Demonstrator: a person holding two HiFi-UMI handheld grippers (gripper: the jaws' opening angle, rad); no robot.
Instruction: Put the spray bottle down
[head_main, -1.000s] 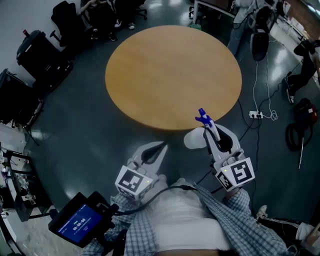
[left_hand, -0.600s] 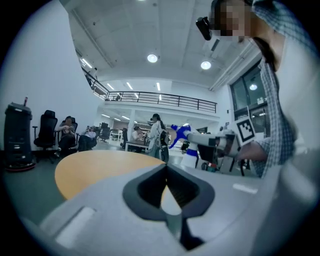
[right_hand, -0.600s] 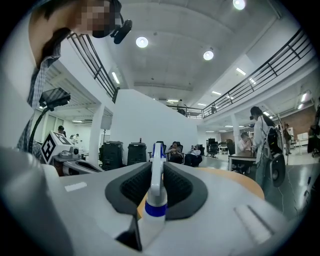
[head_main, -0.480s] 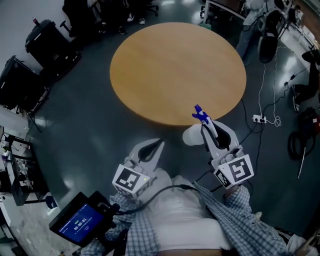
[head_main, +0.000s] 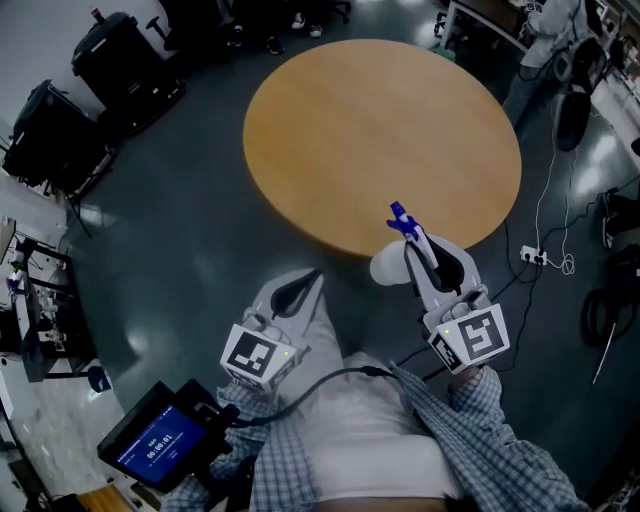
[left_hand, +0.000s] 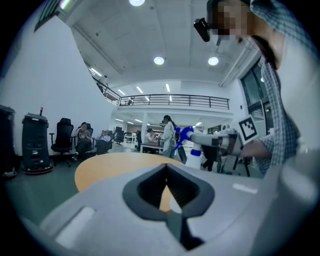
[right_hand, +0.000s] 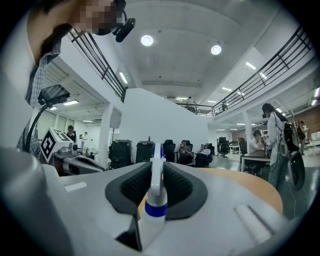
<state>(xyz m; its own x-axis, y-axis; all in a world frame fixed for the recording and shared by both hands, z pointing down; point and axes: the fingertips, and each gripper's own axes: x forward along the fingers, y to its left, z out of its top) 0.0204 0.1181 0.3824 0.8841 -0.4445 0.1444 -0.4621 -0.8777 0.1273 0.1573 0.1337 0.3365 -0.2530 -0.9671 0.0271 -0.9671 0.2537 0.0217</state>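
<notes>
Head view: our right gripper (head_main: 415, 248) holds the spray bottle (head_main: 402, 222) by its neck between its jaws, beside the tabletop (head_main: 380, 130); our left gripper (head_main: 313, 277) has jaws closed, empty.

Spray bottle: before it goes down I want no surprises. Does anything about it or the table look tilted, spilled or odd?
Nothing stands out. The spray bottle hangs upright in the right claw, gripped at its neck, with no drips showing. The round table shows no spill or damage.
</notes>
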